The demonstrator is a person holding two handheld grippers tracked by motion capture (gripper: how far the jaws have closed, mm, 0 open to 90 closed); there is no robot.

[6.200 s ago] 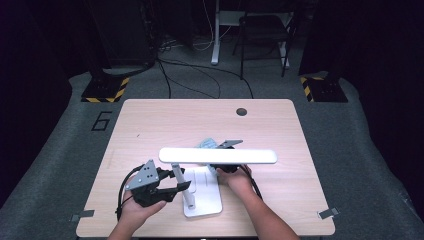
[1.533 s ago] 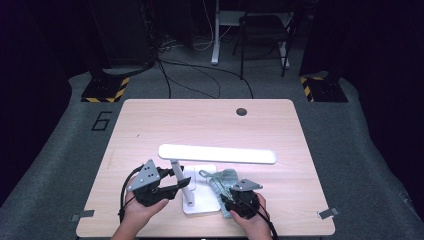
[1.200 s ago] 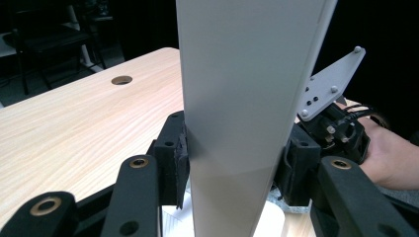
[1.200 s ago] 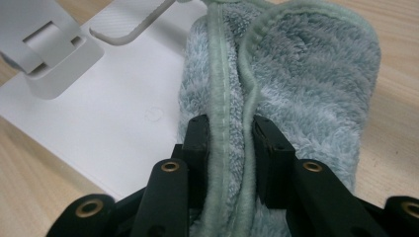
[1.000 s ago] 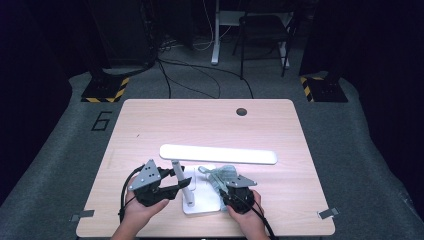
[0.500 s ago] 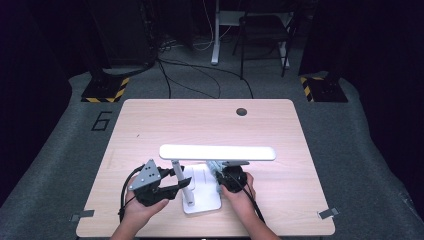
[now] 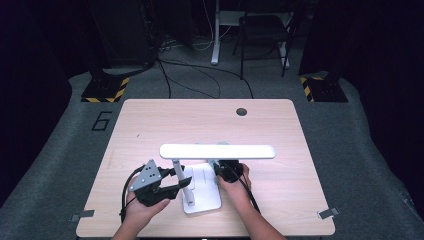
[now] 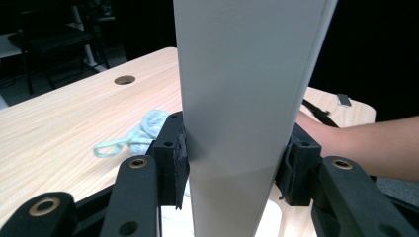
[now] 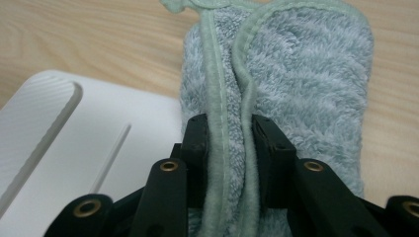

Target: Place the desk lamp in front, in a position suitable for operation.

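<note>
nearest us, the left hand-held gripper is clamped on the upright post of a white desk lamp, pads pressed on both flat sides, and that looks like a bracing hold, keeping the lamp from tipping or sliding while the other hand works. the post is a smooth, matte, flat-sided slab rising from a glossy white base with rounded corners that sits near the front edge of the counter. just right of the post, the right hand-held gripper is pinched shut on a pale green cloth, folded so two stitched hems run between the jaws; fluffy, soft pile, good for dusting. the cloth lies partly over the base's far edge, under the lamp's long, smooth, rounded head. the counter is pale wood grain, with a round cable hole far back.
</note>
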